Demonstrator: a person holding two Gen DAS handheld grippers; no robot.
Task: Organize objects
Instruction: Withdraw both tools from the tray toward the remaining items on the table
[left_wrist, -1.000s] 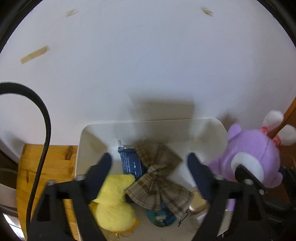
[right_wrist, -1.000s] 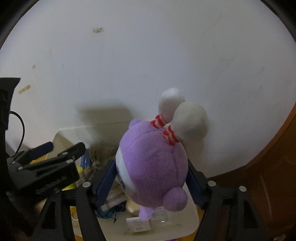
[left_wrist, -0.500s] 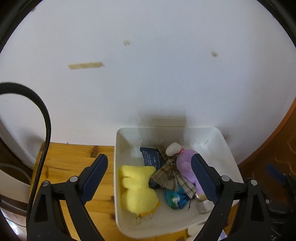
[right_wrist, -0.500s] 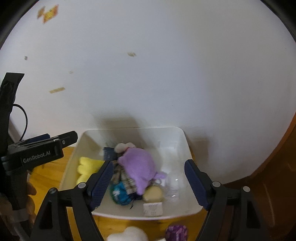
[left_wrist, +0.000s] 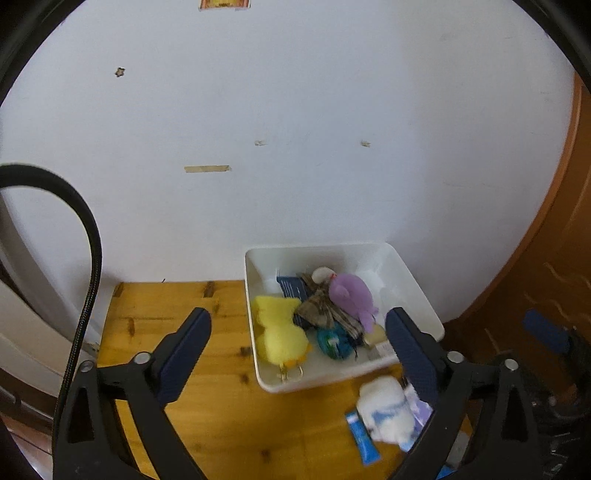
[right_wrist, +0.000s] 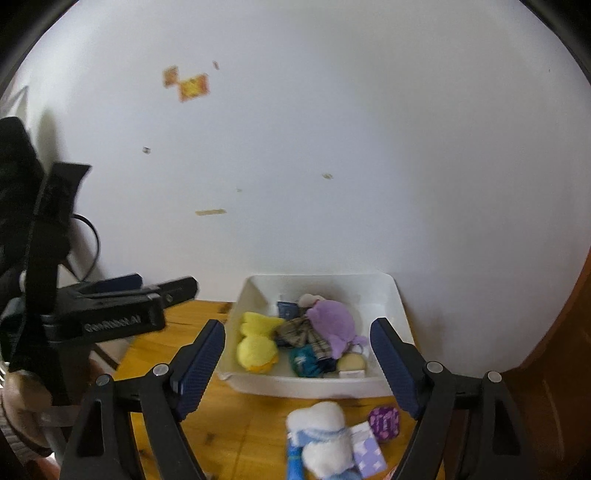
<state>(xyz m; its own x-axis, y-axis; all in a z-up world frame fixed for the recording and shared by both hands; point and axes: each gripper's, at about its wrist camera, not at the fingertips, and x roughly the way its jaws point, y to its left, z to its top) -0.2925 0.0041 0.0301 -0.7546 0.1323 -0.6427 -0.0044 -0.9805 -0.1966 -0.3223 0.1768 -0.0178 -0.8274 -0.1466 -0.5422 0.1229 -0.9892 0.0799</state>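
Right wrist: right hand-held gripper wide open, empty

We see both wrist views looking down from nearby at the same white bin against the wall.

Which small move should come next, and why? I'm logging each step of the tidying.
Probably lower the open right tool onto the white-and-blue plush toy. It lies loose on the wooden table just in front of the white plastic bin, where the purple plush toy already rests.
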